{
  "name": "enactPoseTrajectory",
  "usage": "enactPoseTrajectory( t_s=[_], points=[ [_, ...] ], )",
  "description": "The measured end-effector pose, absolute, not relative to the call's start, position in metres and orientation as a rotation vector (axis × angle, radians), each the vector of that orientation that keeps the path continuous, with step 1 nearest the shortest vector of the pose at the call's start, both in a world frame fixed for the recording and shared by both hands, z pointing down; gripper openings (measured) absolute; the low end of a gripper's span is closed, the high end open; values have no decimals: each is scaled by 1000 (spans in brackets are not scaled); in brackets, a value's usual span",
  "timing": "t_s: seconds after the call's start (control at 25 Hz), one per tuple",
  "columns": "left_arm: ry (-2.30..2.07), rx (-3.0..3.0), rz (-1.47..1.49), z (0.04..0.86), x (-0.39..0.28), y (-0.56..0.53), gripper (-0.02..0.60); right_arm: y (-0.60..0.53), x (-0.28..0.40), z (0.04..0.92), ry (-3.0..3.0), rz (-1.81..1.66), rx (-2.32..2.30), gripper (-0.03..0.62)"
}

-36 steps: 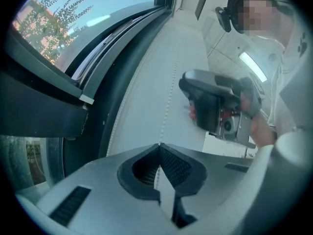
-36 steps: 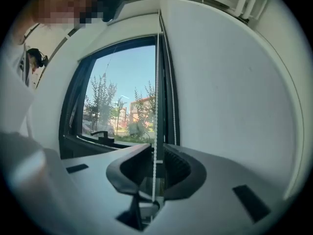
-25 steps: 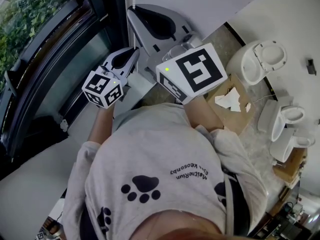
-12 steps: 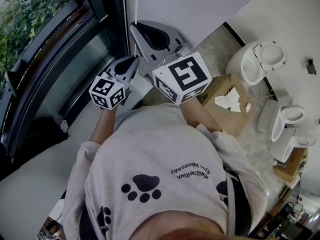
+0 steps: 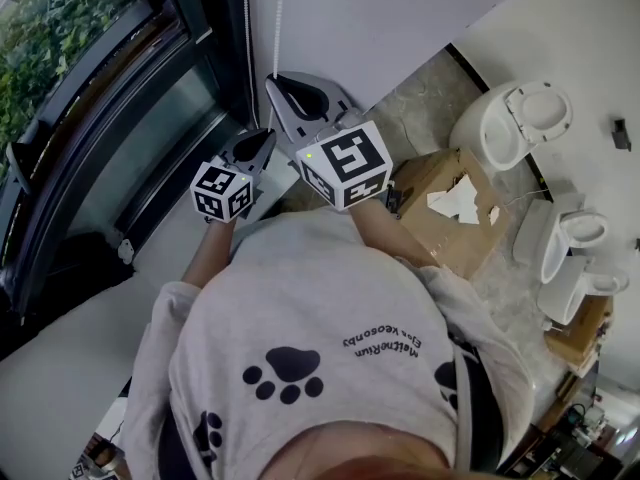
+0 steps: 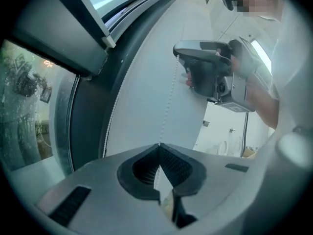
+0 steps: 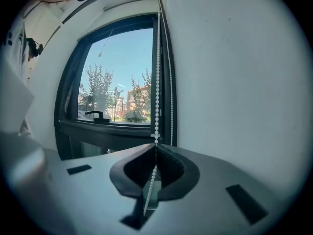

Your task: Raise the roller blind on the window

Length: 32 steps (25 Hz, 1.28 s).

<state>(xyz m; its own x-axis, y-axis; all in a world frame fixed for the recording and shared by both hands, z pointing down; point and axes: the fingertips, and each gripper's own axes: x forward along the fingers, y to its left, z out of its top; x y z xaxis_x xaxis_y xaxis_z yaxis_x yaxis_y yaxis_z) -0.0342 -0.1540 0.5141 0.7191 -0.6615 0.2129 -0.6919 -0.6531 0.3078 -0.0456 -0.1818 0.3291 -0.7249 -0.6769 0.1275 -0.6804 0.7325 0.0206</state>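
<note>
As ribbed fingers (image 7: 173,168) pinch beaded cord (image 7: 157,82) | left gripper (image 6: 159,145), right gripper (image 7: 156,145) clamped

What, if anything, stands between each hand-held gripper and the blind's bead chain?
Nothing visible does. The right hand-held gripper is shut on the bead chain, which runs straight up beside the window. The left hand-held gripper is shut on a strand of it too.
</note>
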Motion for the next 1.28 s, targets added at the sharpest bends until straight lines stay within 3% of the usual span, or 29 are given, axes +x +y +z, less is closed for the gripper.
enactPoseTrajectory(
  t_s=[0.72, 0.8, 0.88, 1.08, 1.28],
  points=[
    [-1055, 2522, 233, 564, -41, -137, 11, -177, -54, 383, -2740, 85, 1072, 9],
    [-1042, 2525, 211, 561, -39, -135, 136, -177, -54, 383, -2742, 84, 1079, 9],
    [-1030, 2522, 177, 555, -38, -135, 155, -178, -53, 383, -2743, 87, 1085, 9],
    [-1082, 2559, 19, 511, -52, -142, 153, -180, -52, 383, -2742, 80, 1100, 9],
    [-1194, 2766, -85, 401, -75, -160, 144, -181, -51, 383, -2743, 75, 1106, 9]
  ],
)
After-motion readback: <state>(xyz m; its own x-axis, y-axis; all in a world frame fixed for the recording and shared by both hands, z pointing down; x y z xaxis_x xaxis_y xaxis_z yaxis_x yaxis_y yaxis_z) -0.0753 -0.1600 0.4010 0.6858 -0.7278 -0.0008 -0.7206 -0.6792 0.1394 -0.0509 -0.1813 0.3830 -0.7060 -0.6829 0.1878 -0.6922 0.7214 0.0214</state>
